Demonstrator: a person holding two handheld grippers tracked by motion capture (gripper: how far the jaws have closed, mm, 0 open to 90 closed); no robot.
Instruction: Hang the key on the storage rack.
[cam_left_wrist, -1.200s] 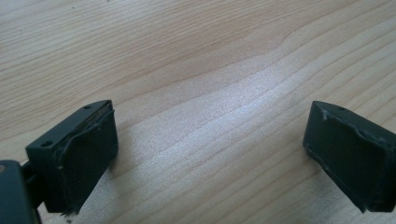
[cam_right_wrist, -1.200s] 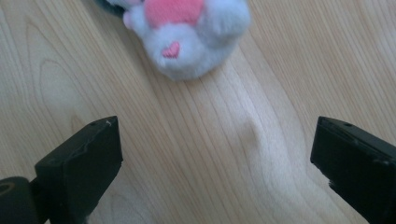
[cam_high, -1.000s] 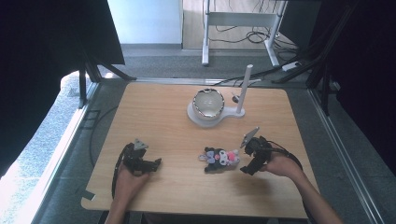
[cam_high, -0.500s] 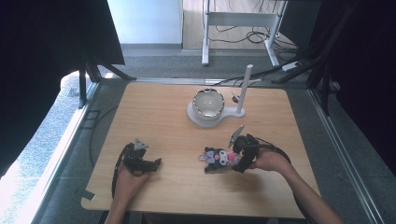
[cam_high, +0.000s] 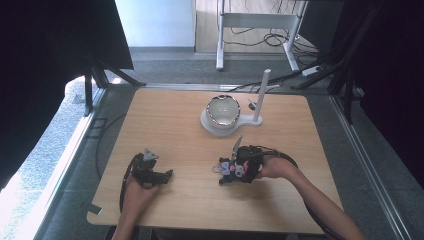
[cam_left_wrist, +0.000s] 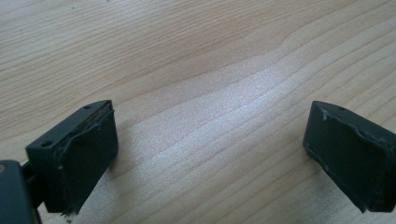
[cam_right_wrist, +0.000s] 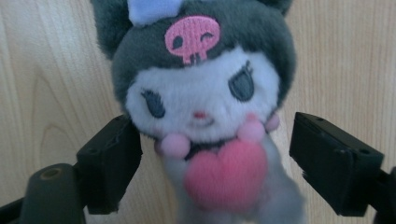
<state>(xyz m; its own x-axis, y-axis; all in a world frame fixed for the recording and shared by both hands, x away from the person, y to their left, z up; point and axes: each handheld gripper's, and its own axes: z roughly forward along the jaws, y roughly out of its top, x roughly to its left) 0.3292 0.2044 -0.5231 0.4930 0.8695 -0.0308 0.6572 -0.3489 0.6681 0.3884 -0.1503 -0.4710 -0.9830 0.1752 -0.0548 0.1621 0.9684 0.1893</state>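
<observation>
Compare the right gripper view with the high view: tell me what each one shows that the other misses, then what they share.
Right gripper view alone: the plush toy's detail, a pink skull on a dark hood, a white face, a pink heart at its chest, and the right gripper's jaws standing open on either side of it, not touching.

High view alone: the left gripper resting apart on the table, and the shiny bowl on a white stand with a post.

Both: the plush toy, the right gripper and the wooden tabletop.

Black gripper (cam_high: 246, 165) jaws; bare forearms
</observation>
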